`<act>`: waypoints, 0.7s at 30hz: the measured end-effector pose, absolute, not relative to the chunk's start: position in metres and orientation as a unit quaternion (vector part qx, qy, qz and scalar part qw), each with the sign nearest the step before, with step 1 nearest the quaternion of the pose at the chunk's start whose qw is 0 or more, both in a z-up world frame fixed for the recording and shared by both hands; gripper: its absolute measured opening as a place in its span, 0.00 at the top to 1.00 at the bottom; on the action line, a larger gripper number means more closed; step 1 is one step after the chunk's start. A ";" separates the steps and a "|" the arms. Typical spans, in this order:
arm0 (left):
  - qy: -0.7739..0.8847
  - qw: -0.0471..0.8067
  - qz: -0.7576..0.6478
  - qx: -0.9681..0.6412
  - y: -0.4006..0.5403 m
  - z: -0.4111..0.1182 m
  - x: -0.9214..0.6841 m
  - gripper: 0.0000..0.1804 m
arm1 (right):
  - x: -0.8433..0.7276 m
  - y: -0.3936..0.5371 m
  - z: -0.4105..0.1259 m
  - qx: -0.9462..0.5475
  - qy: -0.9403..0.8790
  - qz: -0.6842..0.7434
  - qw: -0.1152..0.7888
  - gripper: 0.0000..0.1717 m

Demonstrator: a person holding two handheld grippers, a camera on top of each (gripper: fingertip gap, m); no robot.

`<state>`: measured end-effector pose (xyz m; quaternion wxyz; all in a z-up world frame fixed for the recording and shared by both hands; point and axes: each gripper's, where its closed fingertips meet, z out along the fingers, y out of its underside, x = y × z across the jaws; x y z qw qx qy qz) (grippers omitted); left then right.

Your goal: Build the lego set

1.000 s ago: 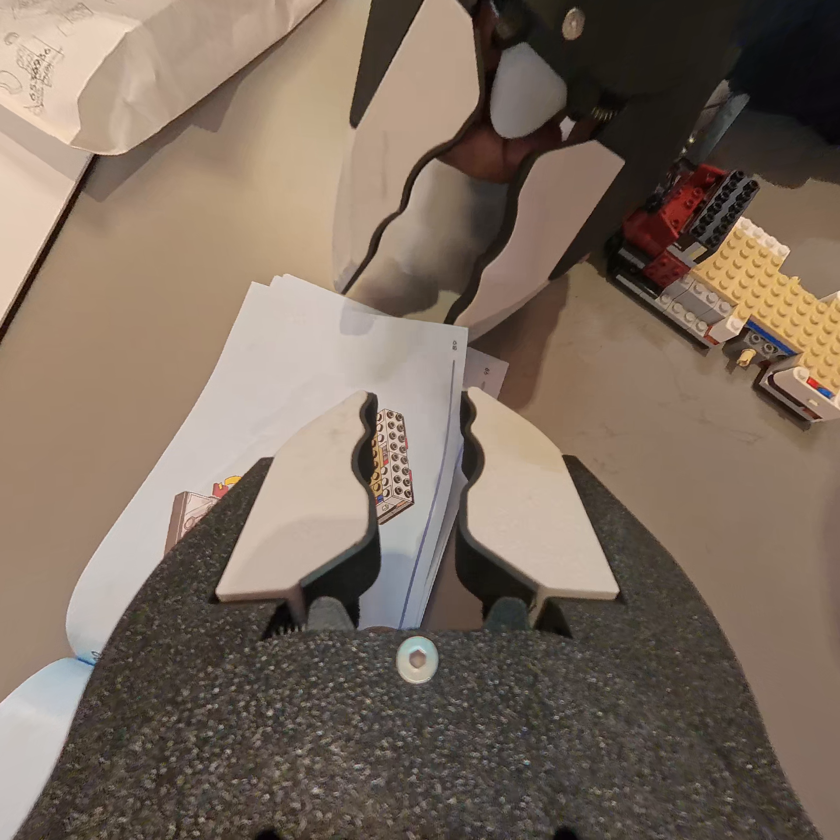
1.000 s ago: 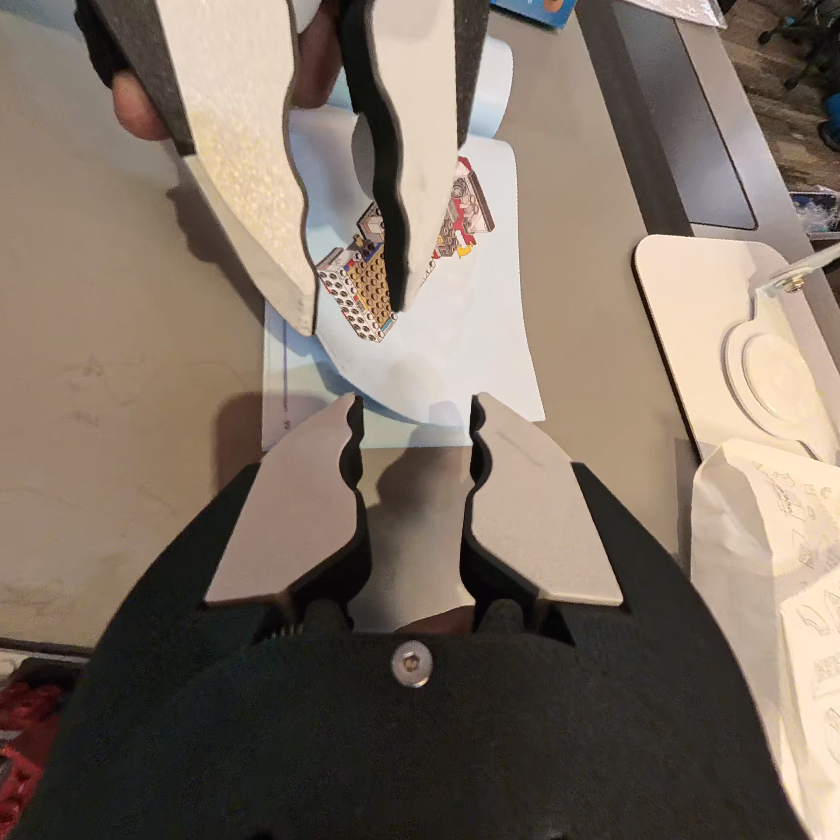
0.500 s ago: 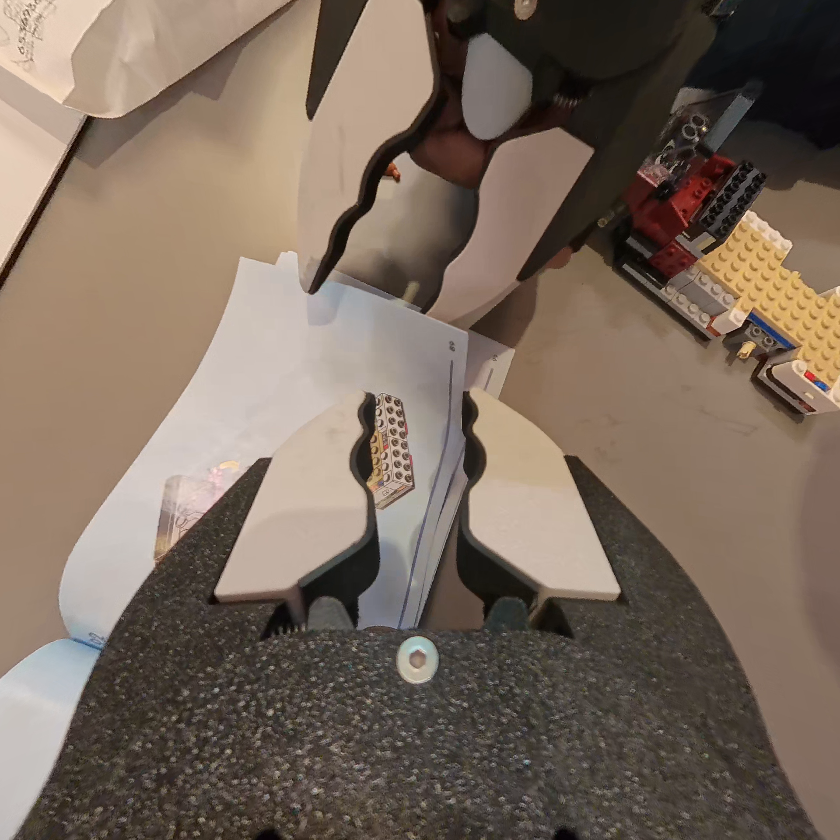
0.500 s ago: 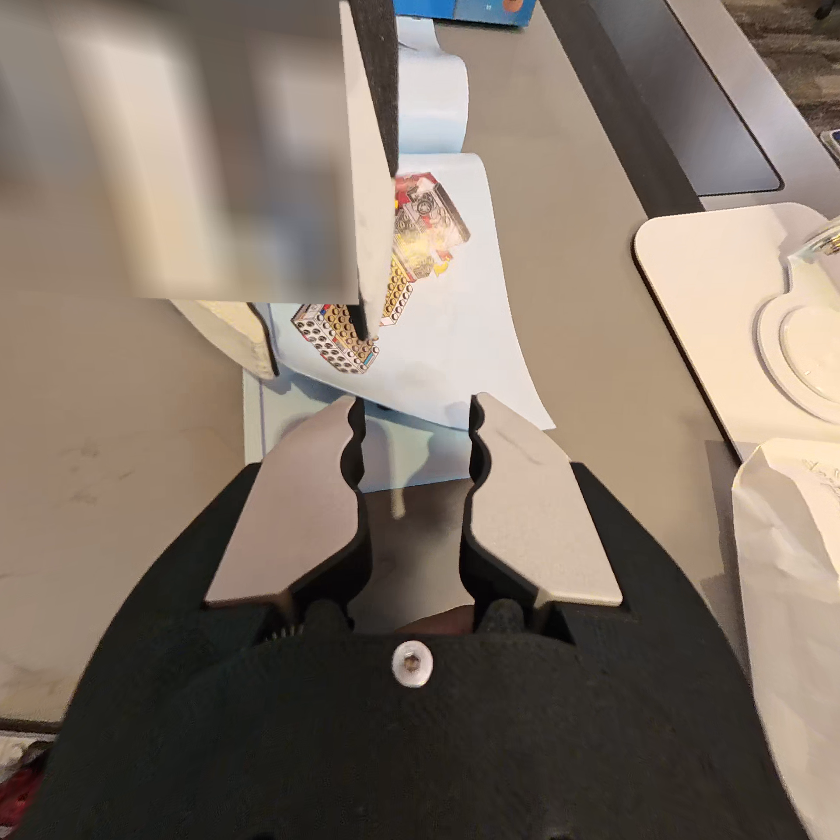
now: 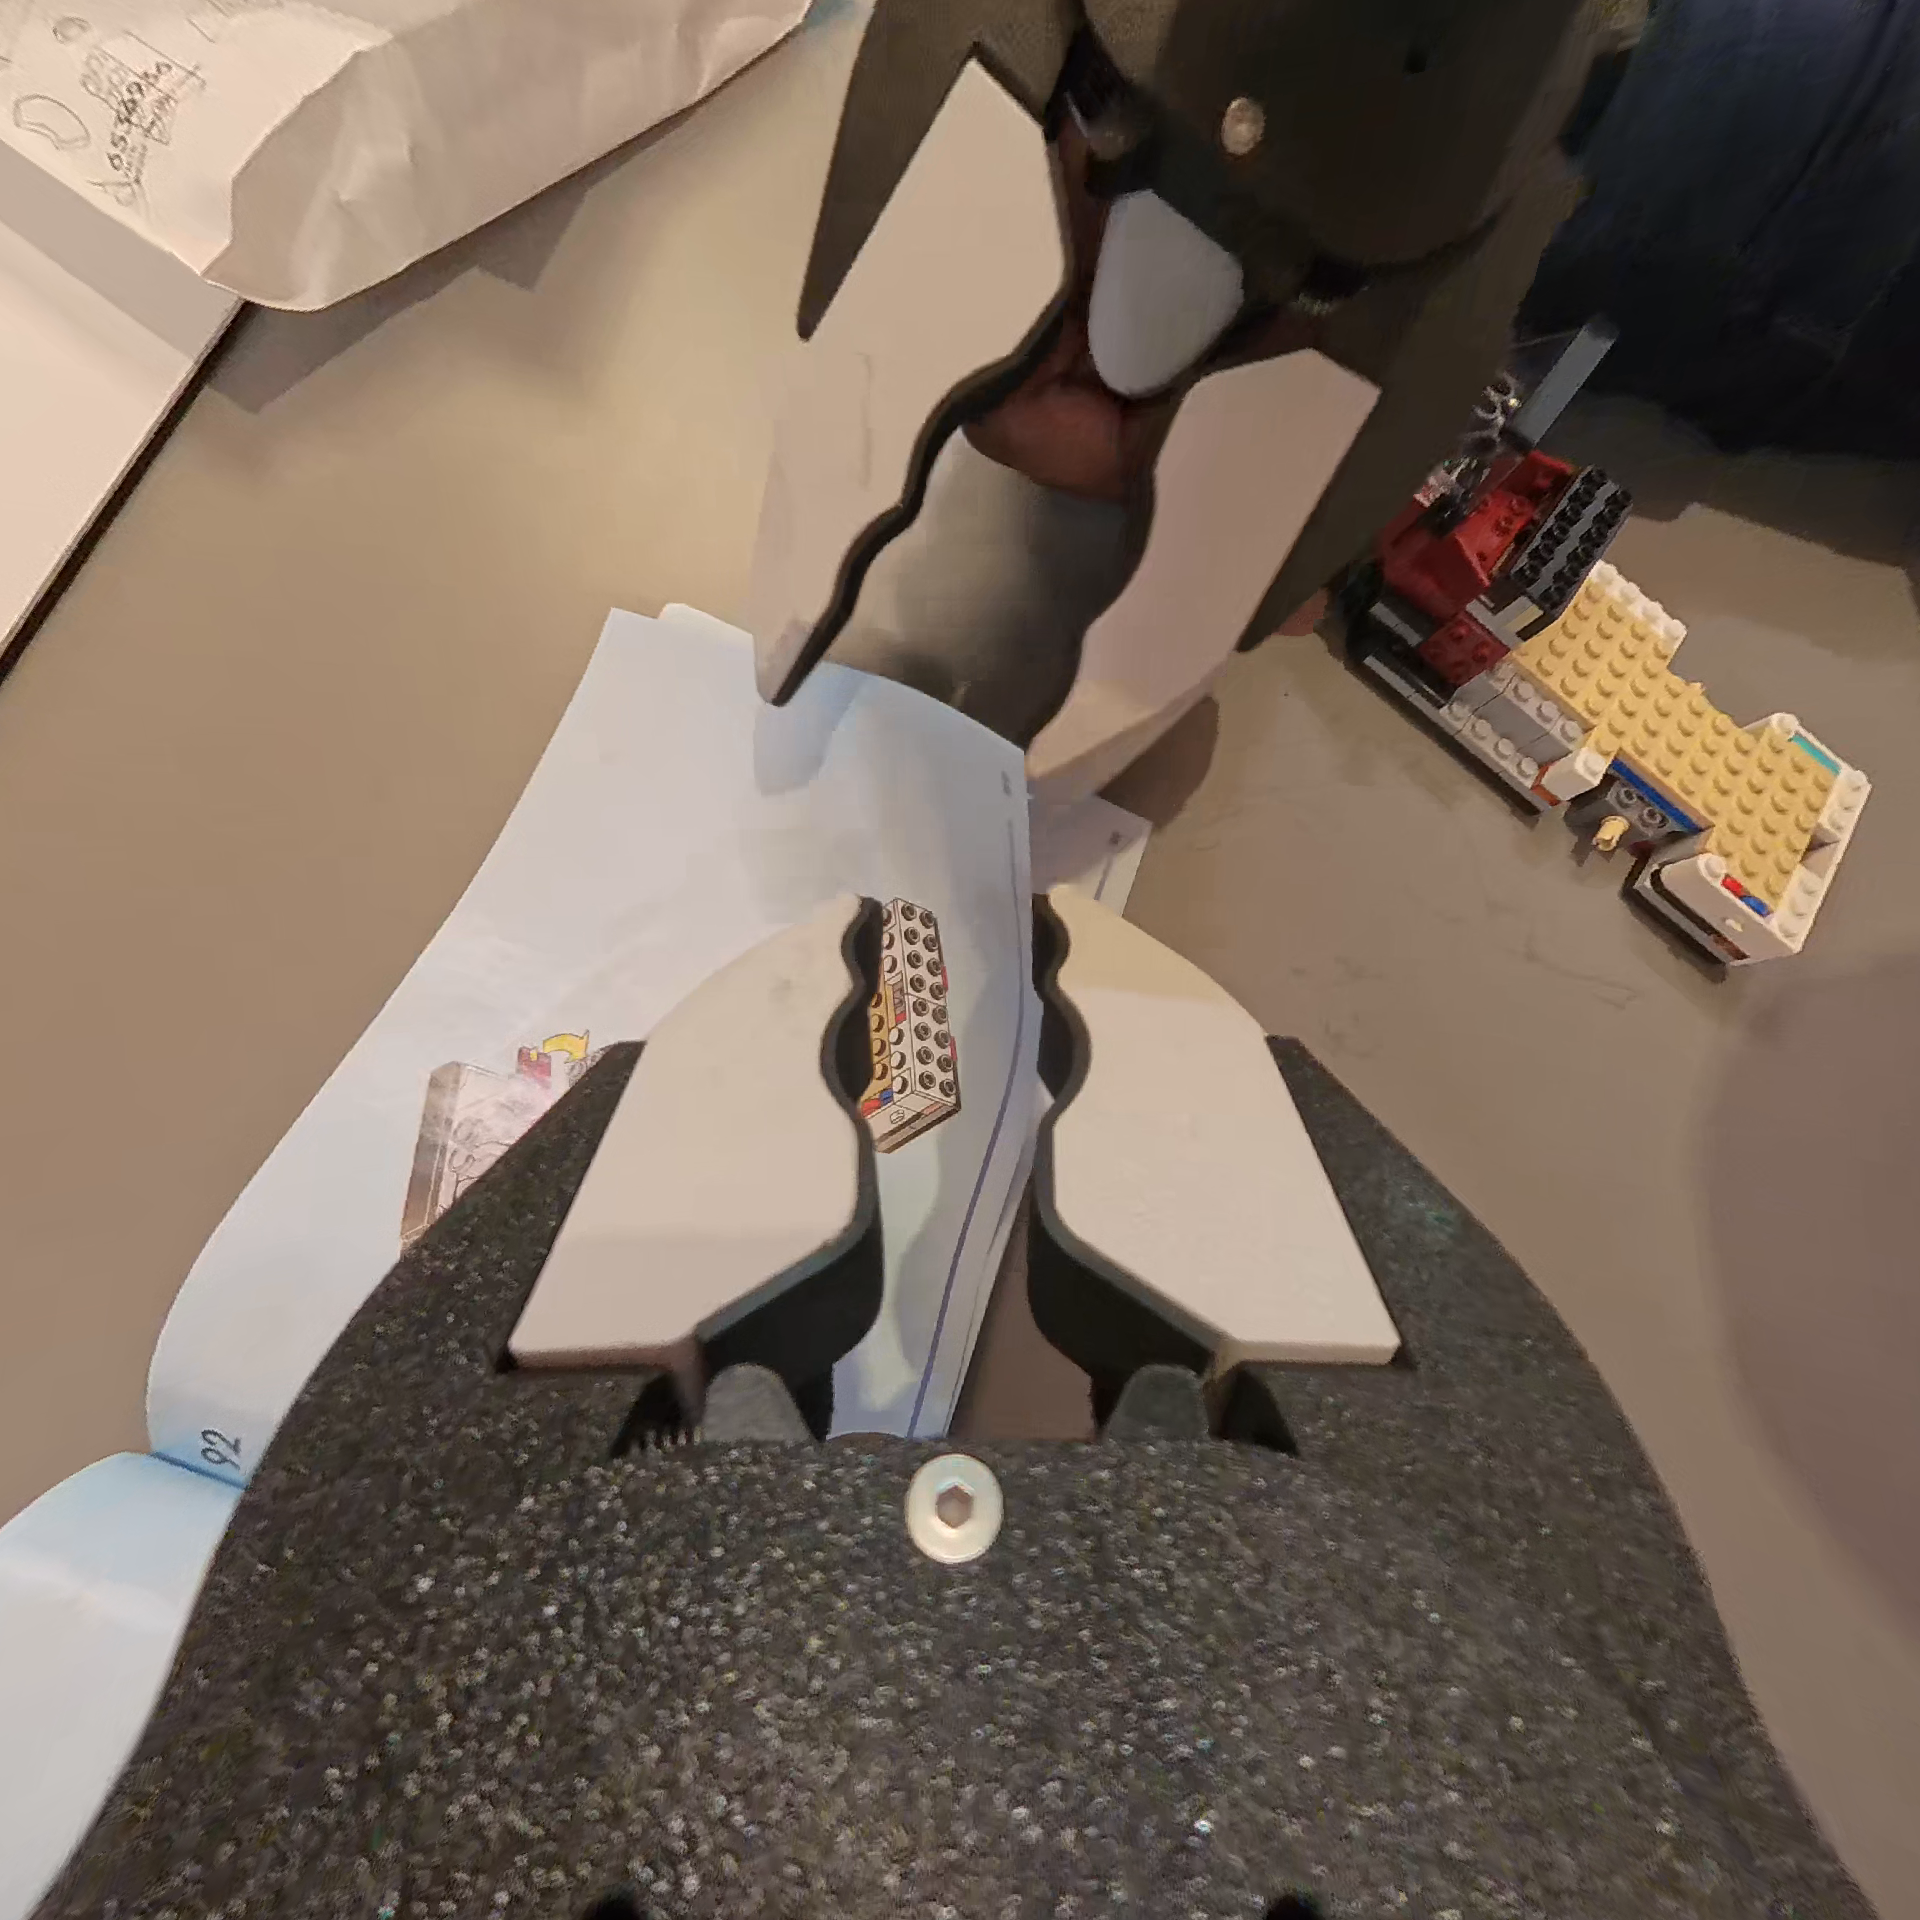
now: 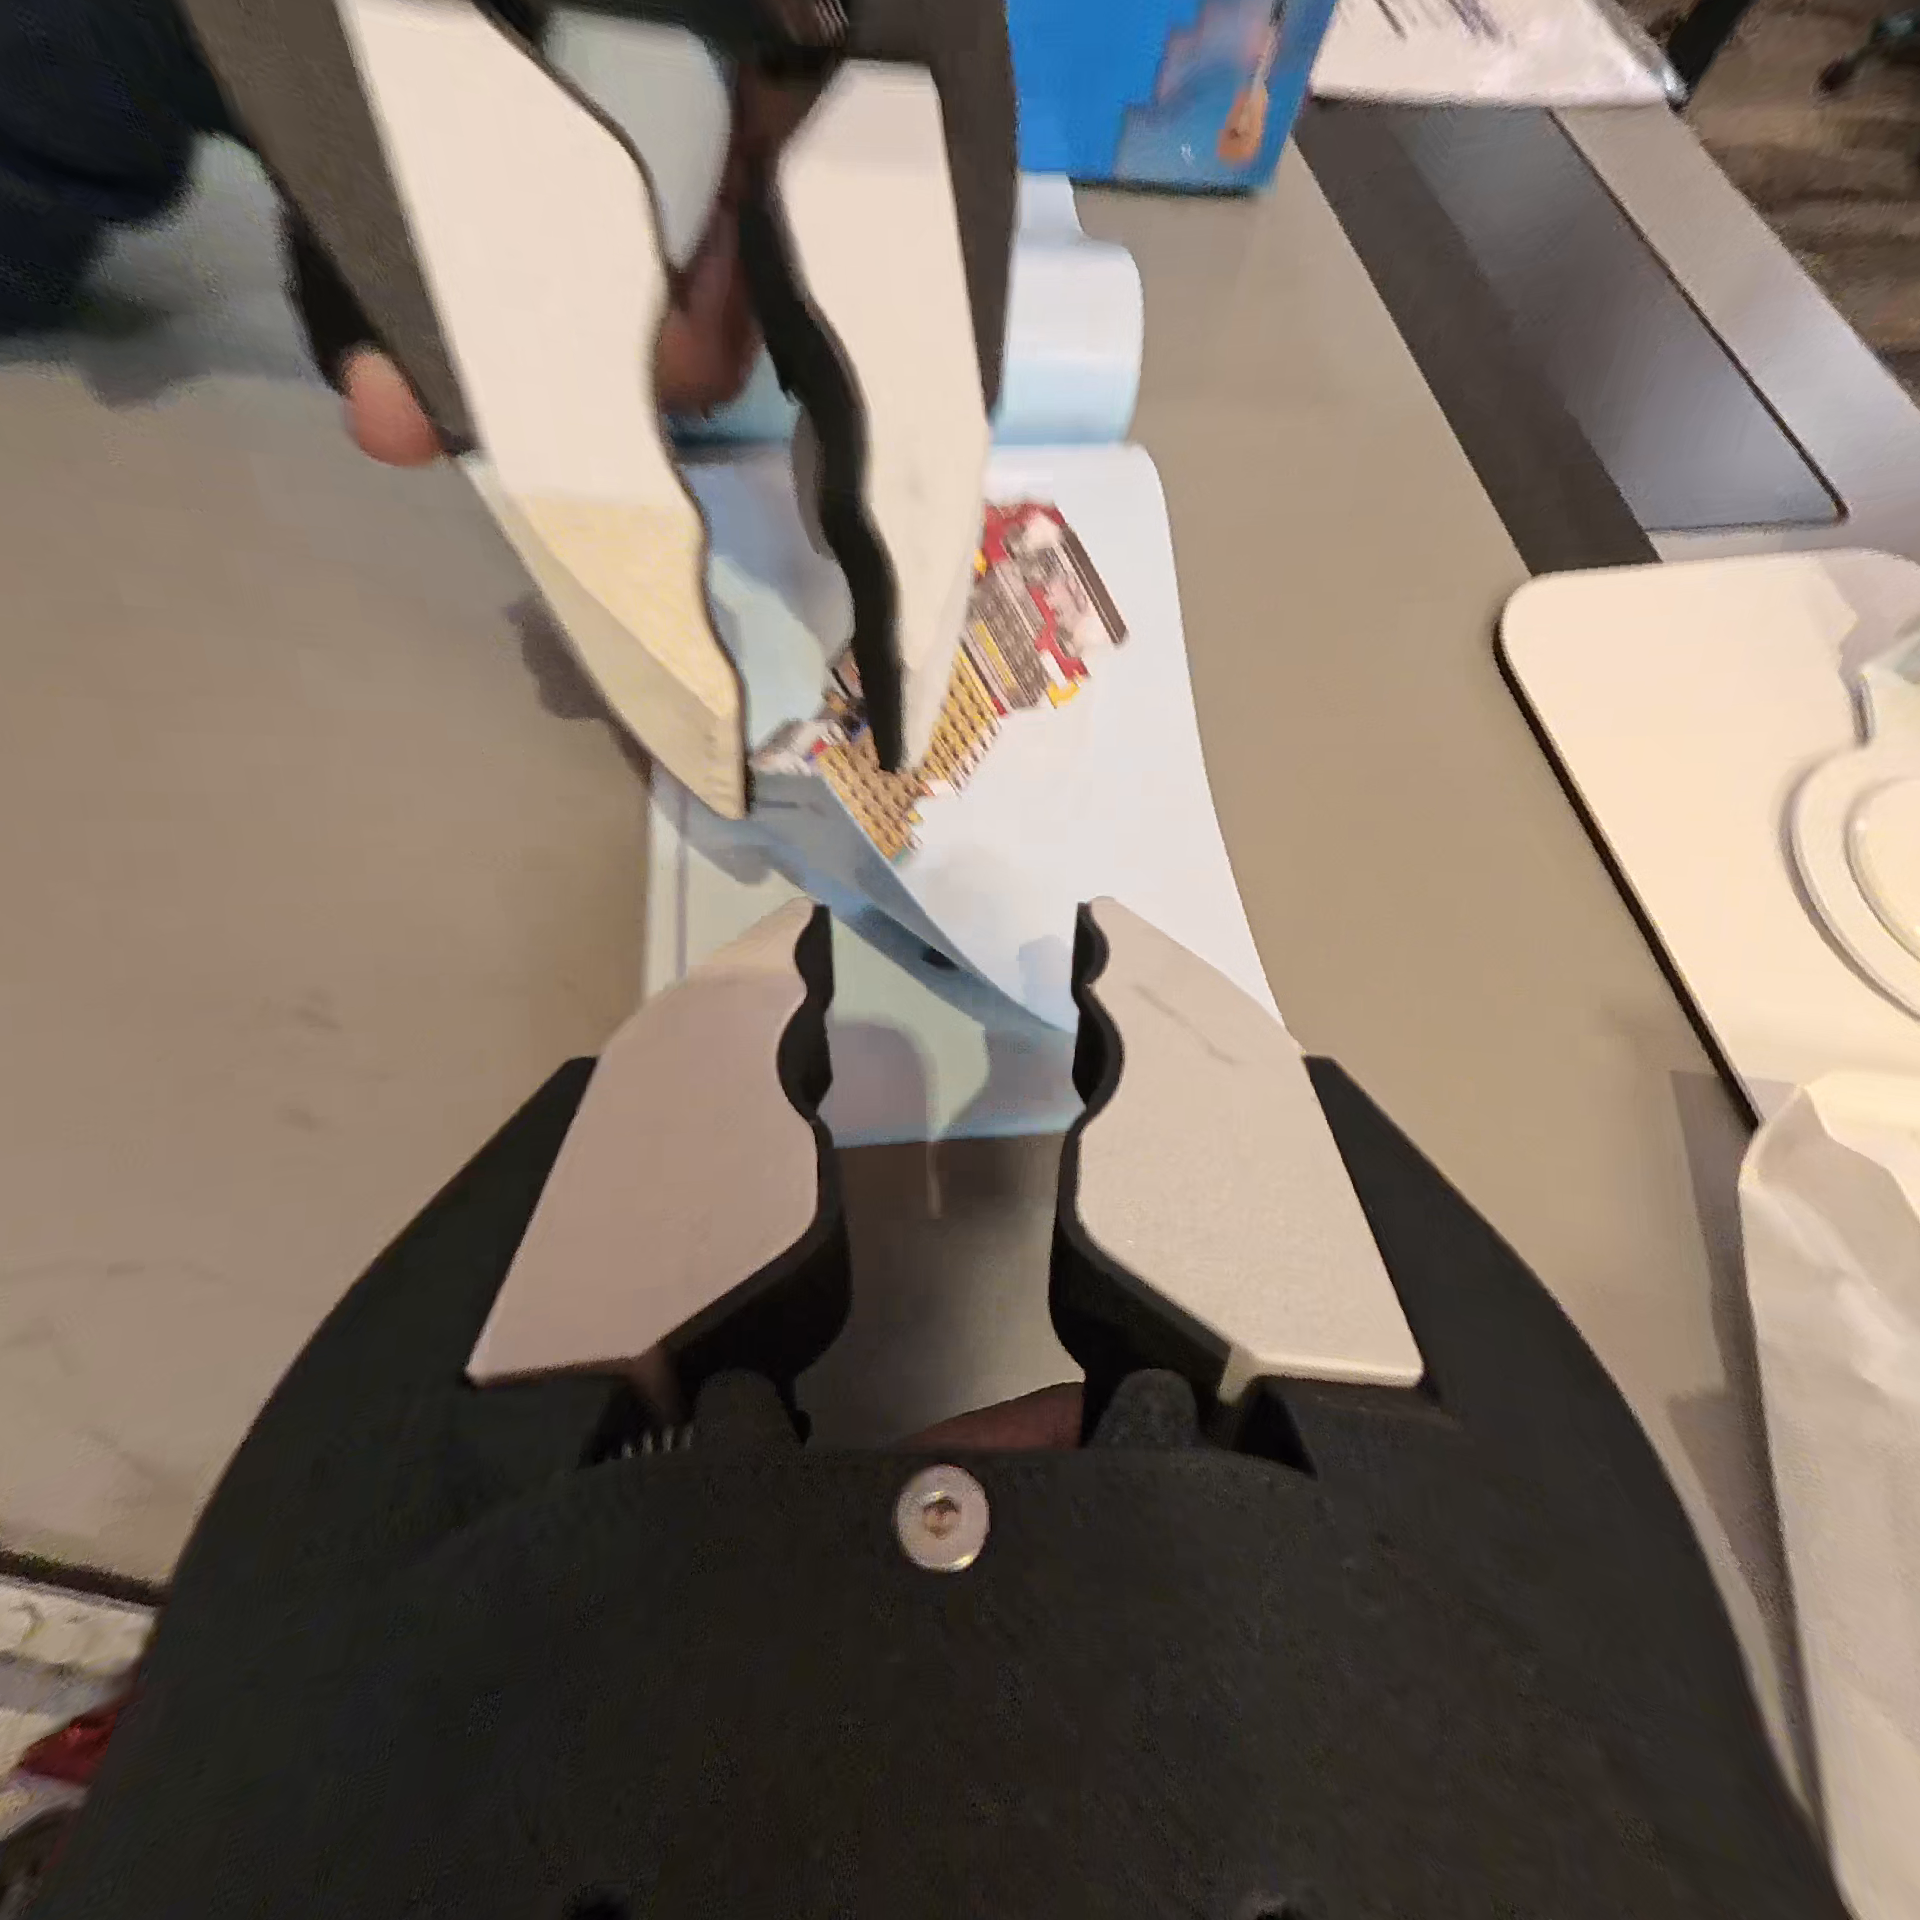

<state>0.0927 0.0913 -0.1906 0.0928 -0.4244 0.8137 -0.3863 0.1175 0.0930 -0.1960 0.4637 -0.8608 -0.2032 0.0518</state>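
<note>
An open pale blue instruction booklet point(image 5: 675, 883) lies on the grey table. My left gripper point(image 5: 951, 904) hangs over its right page with the jaws apart. The page's free edge runs up between the fingers, and a gap shows between them. In the right wrist view this gripper point(image 6: 805, 769) straddles the curled-up page edge point(image 6: 894, 914), one finger under it and one on top. My right gripper point(image 6: 951, 914) is open just in front of that lifted edge and grips nothing. In the left wrist view the right gripper point(image 5: 935, 727) hovers at the booklet's far end, one fingertip point(image 5: 779, 675) by the paper.
A partly built brick model point(image 5: 1621, 727) in tan, red, black and white stands to the right of the booklet. A white paper bag point(image 5: 364, 135) lies at the far left and also shows in the right wrist view point(image 6: 1849, 1299). A white board point(image 6: 1662, 779) and a blue box point(image 6: 1164, 83) lie beyond. Both grippers' tips are close together, under 4 cm apart.
My left jaws have narrowed somewhat around the page edge, and the page has curled up higher. My right gripper has shifted slightly at the booklet's end, its jaws unchanged.
</note>
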 end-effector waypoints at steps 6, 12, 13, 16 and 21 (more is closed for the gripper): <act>0.815 0.082 -0.386 -0.424 0.089 -0.194 0.092 0.84 | 0.112 0.100 -0.179 -0.844 -0.178 0.087 0.499 0.74; 0.819 0.078 -0.381 -0.422 0.088 -0.197 0.090 0.84 | 0.119 0.102 -0.192 -0.861 -0.155 0.084 0.477 0.74; 0.818 0.079 -0.382 -0.423 0.088 -0.197 0.091 0.84 | 0.118 0.102 -0.194 -0.862 -0.158 0.083 0.474 0.74; 0.813 0.084 -0.385 -0.429 0.090 -0.195 0.093 0.84 | 0.117 0.100 -0.196 -0.865 -0.164 0.085 0.467 0.74; 0.796 0.088 -0.405 -0.441 0.089 -0.189 0.100 0.88 | 0.116 0.099 -0.198 -0.867 -0.169 0.087 0.461 0.74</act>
